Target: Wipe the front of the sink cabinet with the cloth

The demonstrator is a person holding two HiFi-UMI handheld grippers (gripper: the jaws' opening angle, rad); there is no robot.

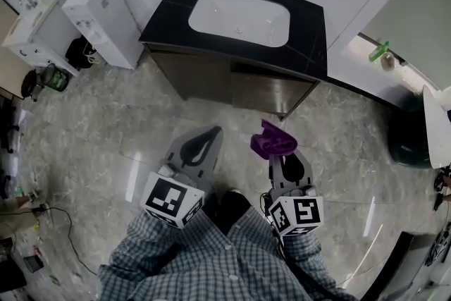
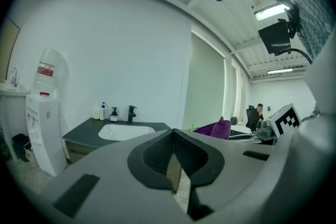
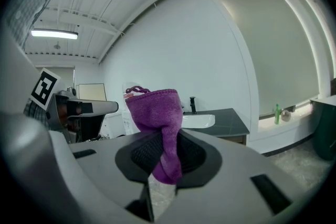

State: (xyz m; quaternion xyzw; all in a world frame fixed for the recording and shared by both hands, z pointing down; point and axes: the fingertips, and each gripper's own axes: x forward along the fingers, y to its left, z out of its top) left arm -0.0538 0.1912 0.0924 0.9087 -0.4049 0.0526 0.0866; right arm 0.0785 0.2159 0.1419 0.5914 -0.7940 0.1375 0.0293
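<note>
- Two grippers are held short of the cabinet (image 1: 232, 84), well apart from its front. Wiping is judged not yet begun, and the approach is the step in hand.
- Right gripper (image 3: 163, 162): clamped on the purple cloth (image 3: 155, 118), which stands bunched above the jaws, clear of the cabinet.
- Left gripper (image 2: 176, 157): jaws pressed together, nothing between them.
- Next move, as judged: the cloth is to be carried forward and down to the cabinet's wooden front, then pressed flat before any stroke.
- The cabinet's front is laid out whole only in the head view. The pinch on the cloth is read only in the right gripper view.
</note>
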